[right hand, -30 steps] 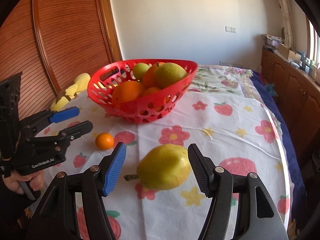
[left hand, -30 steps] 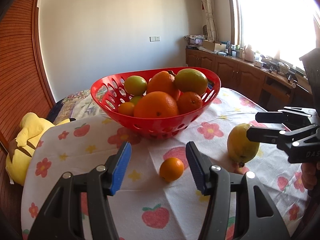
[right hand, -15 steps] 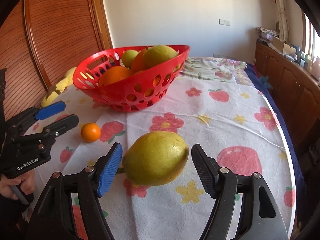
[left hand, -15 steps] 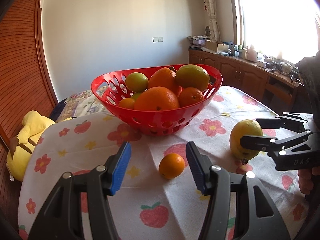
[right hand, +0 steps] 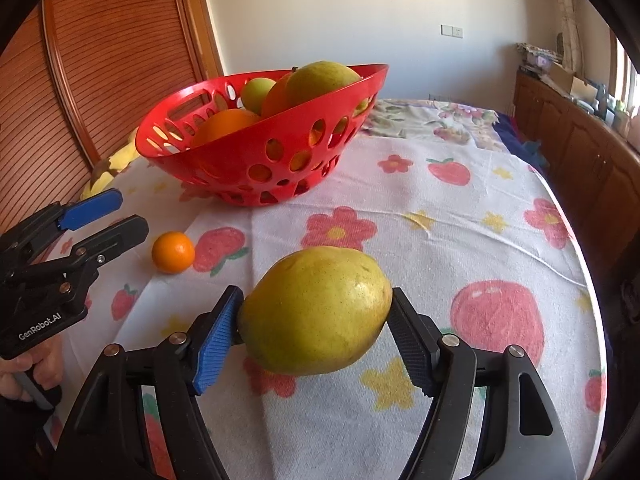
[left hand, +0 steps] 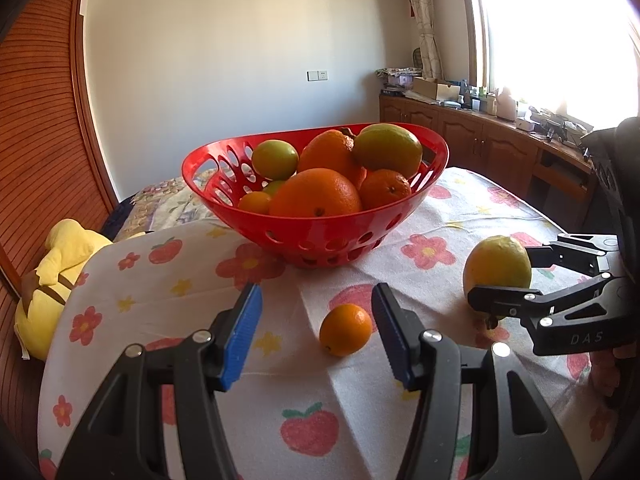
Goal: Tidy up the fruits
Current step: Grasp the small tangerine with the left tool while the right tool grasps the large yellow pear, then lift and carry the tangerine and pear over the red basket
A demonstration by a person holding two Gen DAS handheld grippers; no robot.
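— Fruit first: where does it all lie?

— Most of it is piled in the red basket [left hand: 320, 240], oranges and greenish-yellow ones heaped above the rim. The basket stands on the flowered tablecloth [right hand: 460, 240], farther from me than both my claws. Two pieces lie outside it on the cloth: a small orange [left hand: 346, 330] and a big yellow fruit [right hand: 316, 312], well apart from each other.

— What has your right claw got?

— My right gripper [right hand: 316, 300] is spread wide, with the big yellow fruit lying crosswise between its jaws. The fruit fills the gap. The blue pad meets its pointed end and the black pad sits against its rounder end. Whether the pads press on it or only touch it, I cannot tell. From my left camera its underside looks down on the cloth.

— And the left?

— My left gripper [left hand: 316, 292] stands partly open with nothing in it. The small orange lies on the cloth just ahead of its tips, nearer the right finger, and neither pad touches it.

— Anything else nearby?

— A yellow plush toy [left hand: 60, 272] sits past the table's left edge, by the slatted wooden doors.
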